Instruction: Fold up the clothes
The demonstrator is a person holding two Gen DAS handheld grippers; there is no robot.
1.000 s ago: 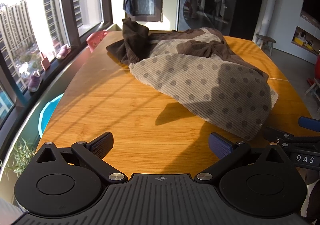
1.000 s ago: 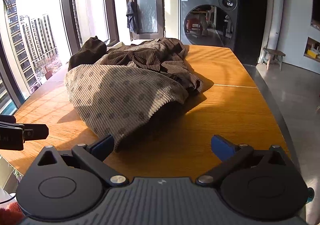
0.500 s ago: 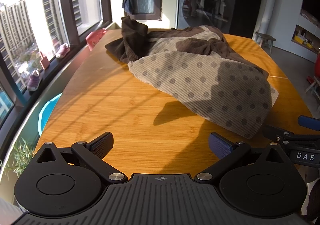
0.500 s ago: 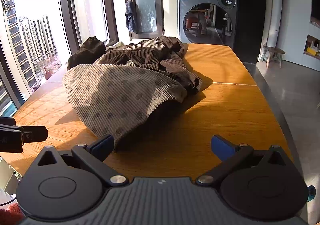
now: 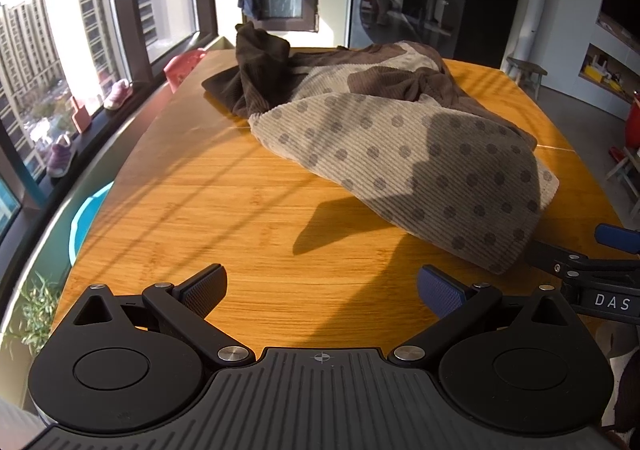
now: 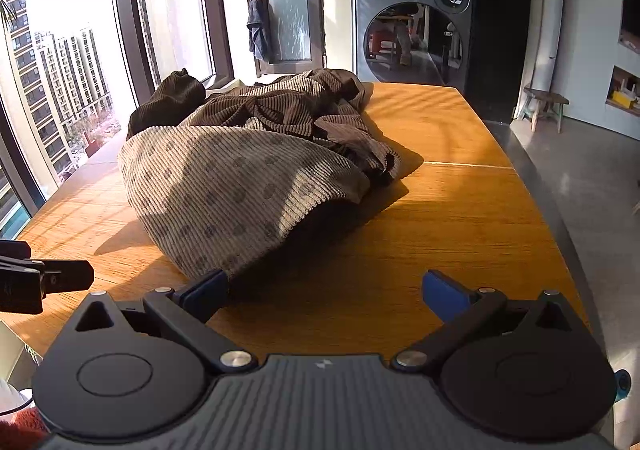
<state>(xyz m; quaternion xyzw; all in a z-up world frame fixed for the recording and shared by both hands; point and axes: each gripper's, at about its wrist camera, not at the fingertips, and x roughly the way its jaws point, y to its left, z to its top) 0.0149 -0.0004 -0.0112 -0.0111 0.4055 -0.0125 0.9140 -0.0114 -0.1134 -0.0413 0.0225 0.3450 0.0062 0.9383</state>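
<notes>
A crumpled corduroy garment [image 5: 404, 138], beige with grey dots and dark brown parts, lies heaped on the wooden table [image 5: 240, 218]. The left gripper [image 5: 322, 286] hovers over bare wood with its jaws spread wide, the cloth ahead and to its right. The right gripper [image 6: 326, 286] is equally wide; its left pad [image 6: 208, 286] seems to touch the garment's near hem, though shadow blurs this.

A washing machine [image 6: 414, 24] stands beyond the wooden table [image 5: 248, 210], small shoes [image 5: 60, 154] line the windowsill.
</notes>
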